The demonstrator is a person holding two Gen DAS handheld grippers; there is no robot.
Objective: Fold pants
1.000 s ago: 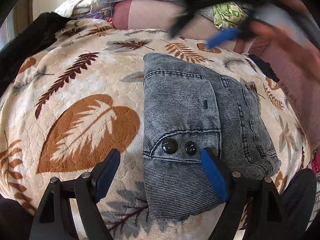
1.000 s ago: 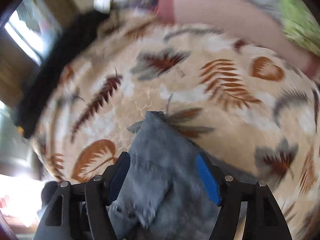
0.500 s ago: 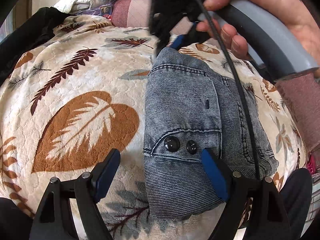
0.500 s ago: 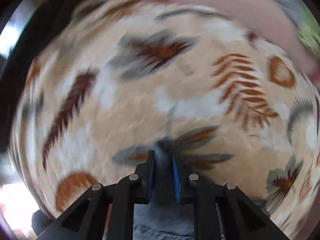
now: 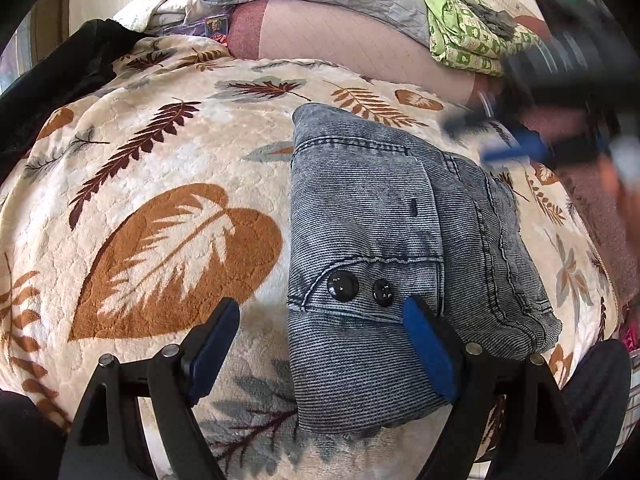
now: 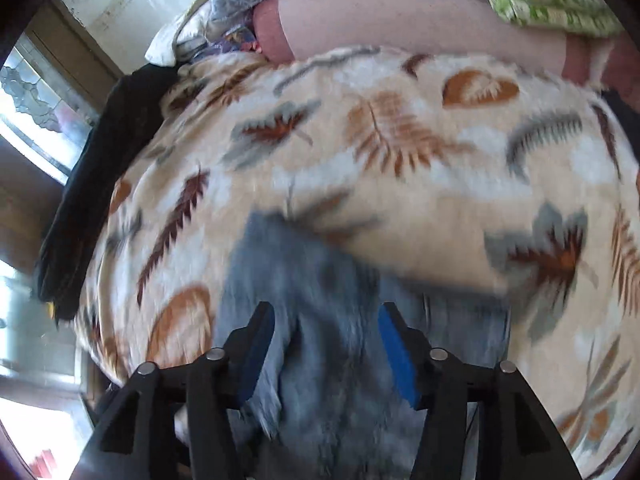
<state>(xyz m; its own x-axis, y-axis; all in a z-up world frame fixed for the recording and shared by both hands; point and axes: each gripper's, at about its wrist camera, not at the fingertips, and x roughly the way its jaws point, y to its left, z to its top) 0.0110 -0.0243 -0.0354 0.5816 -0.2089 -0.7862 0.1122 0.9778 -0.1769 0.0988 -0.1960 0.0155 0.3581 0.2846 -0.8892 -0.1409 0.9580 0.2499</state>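
1. I judge the fold close to finished: the denim pants (image 5: 392, 248) lie as one compact, layered packet on the leaf-print blanket (image 5: 168, 240), with the waistband flap and its two black buttons (image 5: 360, 286) facing up. What looks left is tidying, since the right-hand edge of the packet sits a little ragged and stepped.

2. My left gripper (image 5: 324, 344) has its jaws spread wide and holds nothing. The packet's left edge runs up between the two pads; the left pad is over bare blanket, and the right pad lies over the denim just beside the smaller button. Whether that pad presses the cloth I cannot tell.

3. My right gripper (image 6: 326, 356) also has its jaws apart, less widely, with nothing clamped. Its view is blurred, but blue denim (image 6: 320, 300) fills the space between and under the pads and reaches a short way ahead of the tips, then gives way to blanket.

4. From the left wrist view, the right gripper is a blur off beyond the packet's far right corner, apart from the cloth.

5. Pillows and bedding (image 5: 340, 8) lie well beyond both sets of jaws.
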